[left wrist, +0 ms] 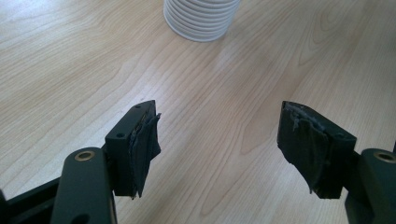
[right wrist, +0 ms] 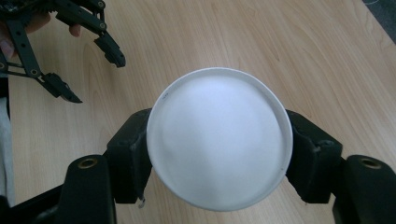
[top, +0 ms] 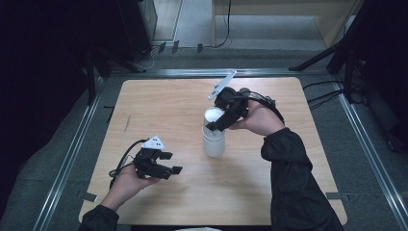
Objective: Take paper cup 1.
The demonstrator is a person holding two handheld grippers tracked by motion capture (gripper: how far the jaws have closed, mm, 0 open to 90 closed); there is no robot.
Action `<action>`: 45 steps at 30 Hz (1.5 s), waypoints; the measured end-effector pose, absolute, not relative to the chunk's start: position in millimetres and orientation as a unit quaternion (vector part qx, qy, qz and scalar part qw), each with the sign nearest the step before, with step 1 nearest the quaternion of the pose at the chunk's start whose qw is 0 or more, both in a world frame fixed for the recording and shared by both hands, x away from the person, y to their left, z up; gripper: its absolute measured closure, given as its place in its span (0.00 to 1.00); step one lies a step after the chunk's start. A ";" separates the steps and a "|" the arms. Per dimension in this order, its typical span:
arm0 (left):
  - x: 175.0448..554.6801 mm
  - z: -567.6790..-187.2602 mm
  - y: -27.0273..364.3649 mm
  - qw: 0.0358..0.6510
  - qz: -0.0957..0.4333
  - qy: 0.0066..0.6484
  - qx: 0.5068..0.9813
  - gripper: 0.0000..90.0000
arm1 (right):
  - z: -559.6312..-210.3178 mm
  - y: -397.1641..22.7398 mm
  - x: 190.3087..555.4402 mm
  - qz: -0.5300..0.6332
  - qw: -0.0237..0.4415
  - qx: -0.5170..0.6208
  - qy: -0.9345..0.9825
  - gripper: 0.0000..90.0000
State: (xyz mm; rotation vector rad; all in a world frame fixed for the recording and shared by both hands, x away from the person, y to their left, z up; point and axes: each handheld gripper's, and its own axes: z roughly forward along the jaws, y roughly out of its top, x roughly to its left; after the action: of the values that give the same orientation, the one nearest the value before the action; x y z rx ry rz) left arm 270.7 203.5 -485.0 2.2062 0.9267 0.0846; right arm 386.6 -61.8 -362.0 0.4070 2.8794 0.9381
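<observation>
A stack of white ribbed cups [top: 213,142] stands upside down at the middle of the wooden table [top: 159,106]. My right gripper [top: 216,121] comes in from the right and is shut on the top cup [top: 213,114]. In the right gripper view the cup's round white base [right wrist: 219,140] sits between both pads of that gripper [right wrist: 219,156]. My left gripper [top: 173,162] rests low near the front left, open, pointing right toward the stack. Its jaws [left wrist: 219,149] stand apart over bare wood, and the foot of the stack [left wrist: 201,21] lies ahead of them.
The left gripper [right wrist: 93,77] also appears at the top left of the right gripper view, with a hand behind it. Dark floor, metal rails and cables surround the table. Bare wood lies left and in front of the stack.
</observation>
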 end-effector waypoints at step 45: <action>284.6 -475.4 187.7 0.396 0.021 0.313 0.863 0.30 | -301.0 -115.3 335.2 0.378 0.074 0.132 0.914 0.37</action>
State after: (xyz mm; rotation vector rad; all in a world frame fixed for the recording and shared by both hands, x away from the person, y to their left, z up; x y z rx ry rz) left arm 284.6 187.7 -475.4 2.1879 0.7929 0.0521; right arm 335.2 -115.3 -301.0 0.3965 2.7419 1.1330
